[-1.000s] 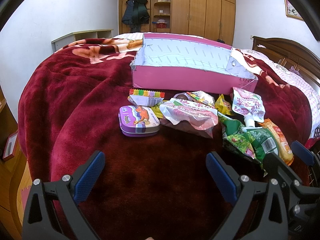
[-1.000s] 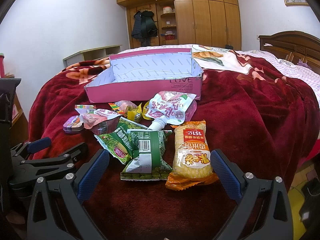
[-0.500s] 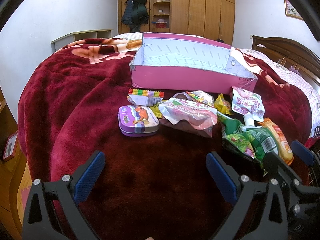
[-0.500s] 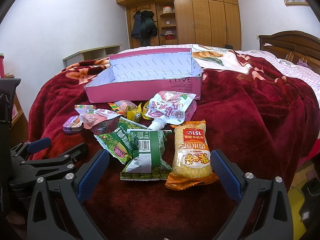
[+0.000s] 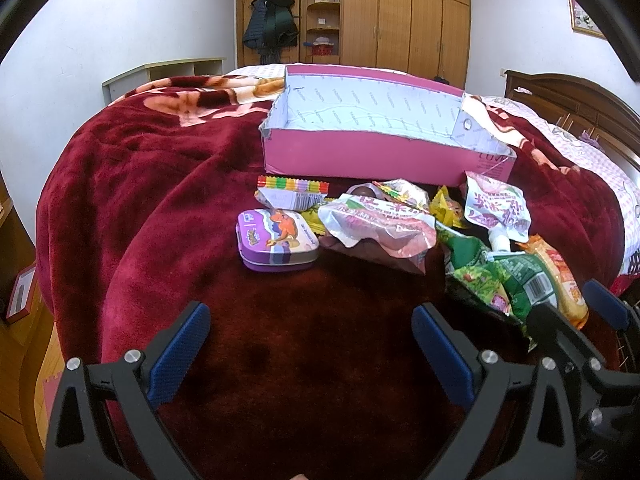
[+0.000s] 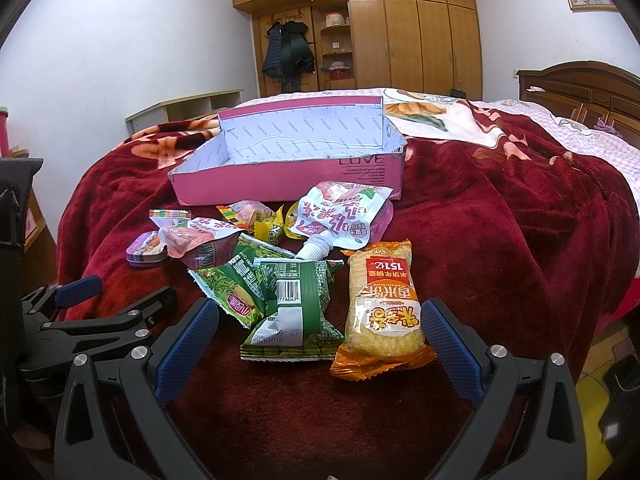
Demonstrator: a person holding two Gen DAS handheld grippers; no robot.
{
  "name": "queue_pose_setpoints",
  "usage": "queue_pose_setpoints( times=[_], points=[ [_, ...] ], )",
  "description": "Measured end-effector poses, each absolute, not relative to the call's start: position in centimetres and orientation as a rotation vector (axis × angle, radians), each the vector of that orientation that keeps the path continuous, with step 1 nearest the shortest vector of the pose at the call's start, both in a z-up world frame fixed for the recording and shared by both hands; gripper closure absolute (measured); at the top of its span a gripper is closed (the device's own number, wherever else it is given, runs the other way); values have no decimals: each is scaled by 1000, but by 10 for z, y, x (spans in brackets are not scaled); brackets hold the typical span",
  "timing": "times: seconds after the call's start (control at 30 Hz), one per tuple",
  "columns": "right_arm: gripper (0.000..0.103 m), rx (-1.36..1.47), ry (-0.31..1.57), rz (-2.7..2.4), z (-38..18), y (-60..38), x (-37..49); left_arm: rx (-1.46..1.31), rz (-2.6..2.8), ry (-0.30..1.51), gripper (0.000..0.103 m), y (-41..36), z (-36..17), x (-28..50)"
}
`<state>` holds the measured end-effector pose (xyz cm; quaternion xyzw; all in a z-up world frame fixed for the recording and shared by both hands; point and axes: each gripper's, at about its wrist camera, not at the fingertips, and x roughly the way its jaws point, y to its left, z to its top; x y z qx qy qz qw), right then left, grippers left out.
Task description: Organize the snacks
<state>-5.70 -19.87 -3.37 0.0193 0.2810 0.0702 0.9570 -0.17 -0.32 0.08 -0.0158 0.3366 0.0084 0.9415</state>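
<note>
Several snacks lie in a heap on a red blanket in front of an open pink box [image 5: 360, 158] [image 6: 288, 184]. A purple tin [image 5: 276, 238] [image 6: 146, 250] lies at the left, with a pink pouch [image 5: 380, 228] beside it. Green packets [image 6: 292, 308] and an orange corn-cracker pack [image 6: 382, 304] lie nearest my right gripper [image 6: 318, 344]. A white spouted pouch [image 6: 340, 216] lies behind them. My left gripper [image 5: 310, 348] is open and empty, short of the tin. My right gripper is open and empty, its pads either side of the green and orange packs.
The blanket [image 5: 140, 184] drops off at the left and right bed edges. A wooden headboard [image 6: 580, 88] stands at the right and a wardrobe [image 6: 400, 28] at the back. The left gripper's body [image 6: 80, 320] shows at the lower left of the right wrist view.
</note>
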Motion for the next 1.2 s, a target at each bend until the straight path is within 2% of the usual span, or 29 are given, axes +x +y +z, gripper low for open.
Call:
queue_pose_setpoints(
  times=[0.4, 1.0, 1.1, 1.2],
  points=[
    [0, 46, 569, 146, -34, -200, -57, -15, -4, 698, 0, -12, -4, 0],
    [0, 21, 559, 141, -23, -219, -58, 11, 23, 702, 0, 32, 7, 16],
    [6, 10, 568, 132, -24, -223, -57, 30, 6, 702, 0, 28, 8, 24],
    [16, 5, 594, 114, -26, -227, -54, 66, -2, 688, 3, 20, 9, 31]
  ],
)
